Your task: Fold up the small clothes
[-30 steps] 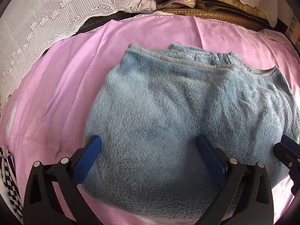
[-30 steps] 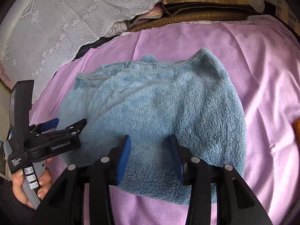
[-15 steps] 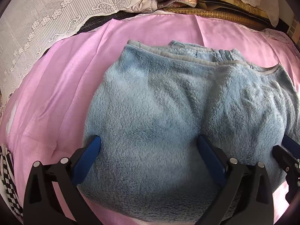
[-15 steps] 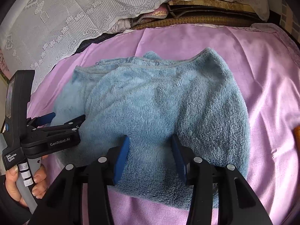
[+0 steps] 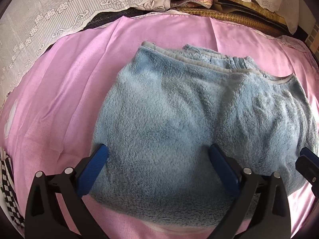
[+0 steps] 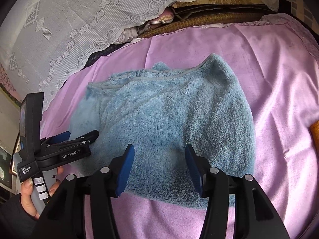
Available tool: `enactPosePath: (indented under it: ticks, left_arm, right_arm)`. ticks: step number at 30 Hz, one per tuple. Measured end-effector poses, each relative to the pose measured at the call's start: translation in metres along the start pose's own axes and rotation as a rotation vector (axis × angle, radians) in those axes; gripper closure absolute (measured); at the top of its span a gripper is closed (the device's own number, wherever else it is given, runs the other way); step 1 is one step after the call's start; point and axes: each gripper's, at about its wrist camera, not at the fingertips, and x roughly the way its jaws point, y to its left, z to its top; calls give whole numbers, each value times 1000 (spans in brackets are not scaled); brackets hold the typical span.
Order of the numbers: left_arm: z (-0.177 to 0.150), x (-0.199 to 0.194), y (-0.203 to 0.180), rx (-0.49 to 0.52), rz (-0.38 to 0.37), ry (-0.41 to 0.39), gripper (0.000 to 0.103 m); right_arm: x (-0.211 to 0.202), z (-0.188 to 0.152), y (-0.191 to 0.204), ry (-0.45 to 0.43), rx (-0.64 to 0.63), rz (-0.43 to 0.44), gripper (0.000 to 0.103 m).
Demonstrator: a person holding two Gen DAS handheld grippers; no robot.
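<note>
A light blue fleece garment (image 5: 179,119) lies folded on the pink sheet (image 5: 59,99), its grey-trimmed edges at the far side. My left gripper (image 5: 158,149) stands open wide over the garment's near left part, pads clear of the fleece. In the right wrist view the same garment (image 6: 169,119) fills the middle. My right gripper (image 6: 159,149) hovers over its near edge with jaws opening; fleece lies below the gap, not pinched. The left gripper (image 6: 81,134) shows at the garment's left edge, held by a hand (image 6: 28,191). The right gripper's tip (image 5: 307,159) peeks in at the left view's right edge.
White lace cloth (image 5: 39,20) hangs along the back and left. A woven mat (image 5: 229,17) and bundled fabric sit behind the sheet. A black-and-white checked cloth (image 5: 8,189) lies at the near left. An orange object (image 6: 315,133) touches the right edge.
The right gripper's jaws have spread wider over the garment's near edge. The left gripper has stayed open in the same spot, and the garment lies as before.
</note>
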Motion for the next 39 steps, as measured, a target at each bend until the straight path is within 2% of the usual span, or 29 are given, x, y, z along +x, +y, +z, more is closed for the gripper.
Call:
enactPosePath:
  ticks: [4, 10, 16, 18, 20, 24, 29, 34, 39]
  left_arm:
    - [-5, -20, 0, 9, -1, -35, 4]
    - [-7, -35, -19, 74, 21, -80, 4]
    - [-8, -21, -30, 79, 53, -47, 4]
    - [-10, -14, -32, 84, 66, -34, 4]
    - [-13, -8, -33, 78, 69, -21, 4]
    - [-14, -1, -31, 69, 66, -17, 4]
    - [-11, -5, -33, 67, 77, -14, 4]
    - [1, -14, -40, 99, 117, -61, 4]
    - [0, 0, -47, 102, 135, -34, 4]
  right_arm:
    - [-19, -8, -15, -31, 51, 8, 49]
    - [-42, -28, -55, -90, 211, 22, 45]
    - [-51, -46, -87, -118, 344, 26, 43]
    - [-47, -55, -98, -93, 399, 70, 38]
    - [-39, -62, -104, -61, 444, 108, 37]
    - [-30, -72, -111, -67, 500, 150, 36]
    - [-17, -67, -112, -93, 510, 189, 35]
    - [-1, -54, -119, -126, 520, 212, 35]
    - [13, -42, -113, -127, 457, 192, 35]
